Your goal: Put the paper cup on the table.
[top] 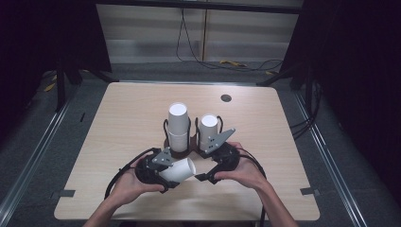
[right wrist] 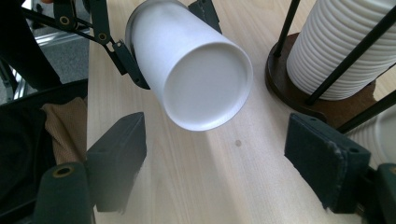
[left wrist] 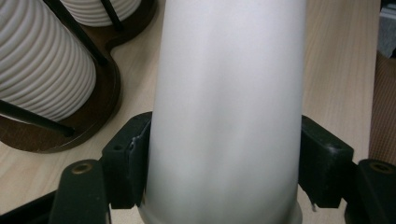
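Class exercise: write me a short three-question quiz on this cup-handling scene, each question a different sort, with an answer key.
1. True or false: the left claw grips a white cup.
2. Which way does that cup point? A) upright B) lying level, base toward the right claw C) upside down on the table
3. Fill in: two cup stacks stand in a dark wire ____.

Key: 1 true; 2 B; 3 holder.

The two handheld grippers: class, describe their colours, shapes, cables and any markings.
Both the left gripper and the right gripper are black, each topped by a grey three-cornered plate. Black cables trail back from them. Their jaws are blocky black pads with scuffed edges. Forearms are bare, without sleeves.
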Tool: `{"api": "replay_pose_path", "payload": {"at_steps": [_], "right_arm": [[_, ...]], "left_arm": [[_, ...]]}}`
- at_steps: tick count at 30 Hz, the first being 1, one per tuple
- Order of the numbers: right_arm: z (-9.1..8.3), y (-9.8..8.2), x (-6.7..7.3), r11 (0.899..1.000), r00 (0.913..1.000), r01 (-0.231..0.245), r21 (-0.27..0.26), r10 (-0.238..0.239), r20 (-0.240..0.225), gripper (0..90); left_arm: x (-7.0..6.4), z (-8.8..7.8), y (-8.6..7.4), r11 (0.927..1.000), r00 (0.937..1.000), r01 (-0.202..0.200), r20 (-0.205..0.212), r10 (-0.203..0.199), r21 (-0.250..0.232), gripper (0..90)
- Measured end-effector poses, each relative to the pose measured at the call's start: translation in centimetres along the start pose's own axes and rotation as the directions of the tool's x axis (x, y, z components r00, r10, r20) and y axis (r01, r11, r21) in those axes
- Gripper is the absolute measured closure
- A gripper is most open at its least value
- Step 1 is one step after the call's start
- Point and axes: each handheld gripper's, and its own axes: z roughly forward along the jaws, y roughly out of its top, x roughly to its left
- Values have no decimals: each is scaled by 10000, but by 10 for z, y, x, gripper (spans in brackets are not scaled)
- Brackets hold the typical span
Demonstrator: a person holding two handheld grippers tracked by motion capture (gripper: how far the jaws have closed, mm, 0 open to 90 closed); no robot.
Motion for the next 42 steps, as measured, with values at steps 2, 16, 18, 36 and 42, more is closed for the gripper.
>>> {"api": "replay_pose_path", "payload": {"at_steps": [2,16,18,36,42], "right_arm": [[2,0,0,10000,10000,30,38,-29,-40,209],[12,3,1,9986,9986,-101,528,128,-510,173],[13,3,2,9982,9978,-167,581,204,-636,176],[21,3,2,9942,9874,-657,851,771,-1385,227],[24,3,1,9936,9843,-739,851,864,-1536,242]], "left_arm": [[-2,1,2,9998,9999,-122,-48,122,160,288],[-14,10,18,9950,9967,-784,-178,796,614,288],[-16,10,20,9941,9955,-920,-170,931,575,288],[-30,16,28,9753,9802,-1843,-509,1916,1221,288],[-36,16,30,9708,9750,-2022,-663,2119,1292,288]]}}
